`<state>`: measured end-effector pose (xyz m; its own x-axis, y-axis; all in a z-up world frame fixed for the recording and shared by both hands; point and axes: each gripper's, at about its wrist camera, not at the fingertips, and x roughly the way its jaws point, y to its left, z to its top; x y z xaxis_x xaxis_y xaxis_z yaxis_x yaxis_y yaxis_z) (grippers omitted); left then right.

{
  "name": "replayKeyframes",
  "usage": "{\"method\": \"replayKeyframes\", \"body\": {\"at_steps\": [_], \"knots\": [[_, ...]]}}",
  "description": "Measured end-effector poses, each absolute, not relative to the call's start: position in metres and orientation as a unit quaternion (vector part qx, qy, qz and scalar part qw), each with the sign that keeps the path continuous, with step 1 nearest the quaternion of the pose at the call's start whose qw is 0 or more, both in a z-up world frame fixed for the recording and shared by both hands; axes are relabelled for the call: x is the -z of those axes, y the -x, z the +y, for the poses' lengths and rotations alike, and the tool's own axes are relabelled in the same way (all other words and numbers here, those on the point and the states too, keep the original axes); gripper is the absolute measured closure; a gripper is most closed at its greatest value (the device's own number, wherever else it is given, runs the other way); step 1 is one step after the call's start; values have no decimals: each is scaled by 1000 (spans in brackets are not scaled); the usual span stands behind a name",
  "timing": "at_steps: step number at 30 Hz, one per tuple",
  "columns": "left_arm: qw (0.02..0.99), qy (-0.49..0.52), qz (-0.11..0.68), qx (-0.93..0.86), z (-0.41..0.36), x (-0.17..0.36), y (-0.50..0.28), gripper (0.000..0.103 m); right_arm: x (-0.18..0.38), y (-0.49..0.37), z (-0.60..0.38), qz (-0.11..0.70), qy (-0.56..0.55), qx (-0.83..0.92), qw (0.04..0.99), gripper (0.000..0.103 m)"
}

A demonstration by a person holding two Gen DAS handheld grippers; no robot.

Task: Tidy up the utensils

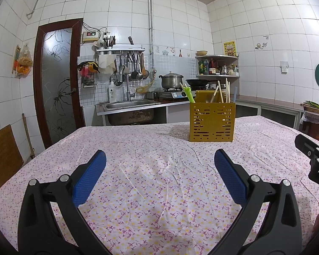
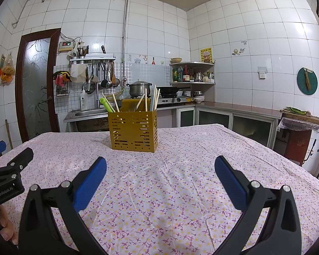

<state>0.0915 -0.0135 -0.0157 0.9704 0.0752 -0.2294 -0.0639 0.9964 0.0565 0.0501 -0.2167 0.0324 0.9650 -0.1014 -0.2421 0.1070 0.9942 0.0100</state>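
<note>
With both your left gripper (image 1: 160, 161) and right gripper (image 2: 160, 167) spread wide and empty, the yellow utensil caddy (image 2: 134, 130) stands upright ahead of the jaws, chopsticks (image 2: 145, 101) vertical, seemingly nearer your right jaws.

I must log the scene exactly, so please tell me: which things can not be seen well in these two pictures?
- Lower ends of the chopsticks: both views, hidden by the yellow holder walls.
- Holder compartments: both views, inside not visible.
- Right tongs: in the left view only a black part at the right edge.
- Bottles on the corner shelf: both views, too small to identify.
</note>
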Motion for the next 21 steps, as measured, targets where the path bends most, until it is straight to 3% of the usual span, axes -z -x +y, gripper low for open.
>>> {"method": "replayKeyframes", "body": {"at_steps": [21], "knots": [[993,-10,114,-27,-12,17,-88,5,-32,-50,-219,122,-11,52,991,4]]}}
